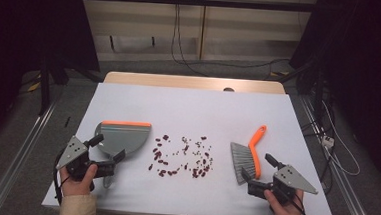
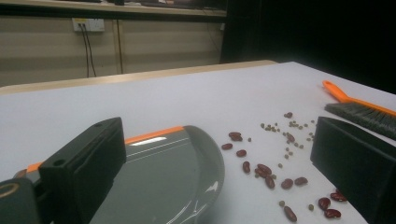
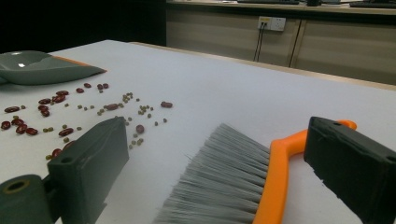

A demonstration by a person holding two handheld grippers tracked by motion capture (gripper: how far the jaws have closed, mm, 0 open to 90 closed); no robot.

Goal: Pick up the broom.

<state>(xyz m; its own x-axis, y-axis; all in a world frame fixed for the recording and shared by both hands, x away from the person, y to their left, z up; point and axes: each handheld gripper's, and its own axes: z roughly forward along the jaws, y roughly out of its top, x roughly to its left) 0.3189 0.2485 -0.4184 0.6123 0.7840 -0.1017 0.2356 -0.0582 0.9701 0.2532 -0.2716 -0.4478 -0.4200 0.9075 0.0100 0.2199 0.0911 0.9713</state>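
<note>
Both grippers sit pre-grasp, jaws wide and empty — left gripper (image 1: 106, 151) over the dustpan (image 1: 121, 138), right gripper (image 1: 256, 170) straddling the brush (image 1: 248, 158), beans (image 1: 183, 157) scattered between them — next move, I reckon: clamp each handle squarely before sweeping.

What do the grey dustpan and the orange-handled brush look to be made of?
The grey scoop-shaped dustpan with an orange lip: likely moulded plastic, glossy, since it carries bright reflections. The small brush with an orange handle and grey bristles: handle looks like smooth matt plastic; the fine, separate bristles seem to be synthetic fibre, though that stays uncertain.
</note>
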